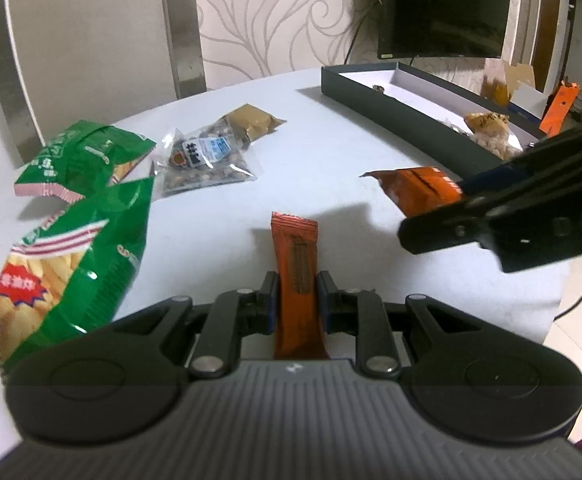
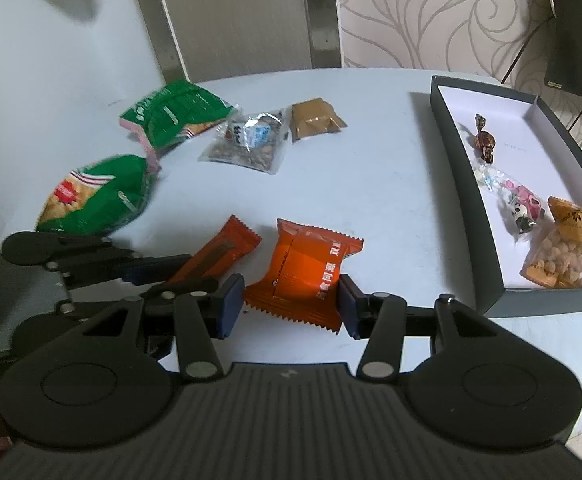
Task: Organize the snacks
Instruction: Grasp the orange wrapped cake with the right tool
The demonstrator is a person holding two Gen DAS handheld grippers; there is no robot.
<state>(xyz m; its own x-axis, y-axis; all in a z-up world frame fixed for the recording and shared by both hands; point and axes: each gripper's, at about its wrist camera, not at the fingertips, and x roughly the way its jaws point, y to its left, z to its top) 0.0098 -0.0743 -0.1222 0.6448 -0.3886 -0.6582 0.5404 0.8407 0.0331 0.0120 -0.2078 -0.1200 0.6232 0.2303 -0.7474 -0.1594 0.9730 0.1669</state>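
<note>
Snacks are shown scattered on the table (image 2: 391, 152), largest first: green chip bags (image 2: 95, 204), then orange packets. The wide orange packet (image 2: 303, 272) is clamped in the right gripper (image 2: 291, 304); the slim orange bar (image 1: 297, 276) is pinched by the left gripper (image 1: 297, 300). Both are best lifted clear and lowered flat into the dark tray (image 2: 451, 168).

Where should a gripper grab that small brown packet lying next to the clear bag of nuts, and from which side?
Probably from above, across the brown packet at its puffed middle, with the fingers on its two long sides. It lies flat on the table, so its thin crimped ends offer little to pinch. The side away from the clear nut bag looks freer.
</note>
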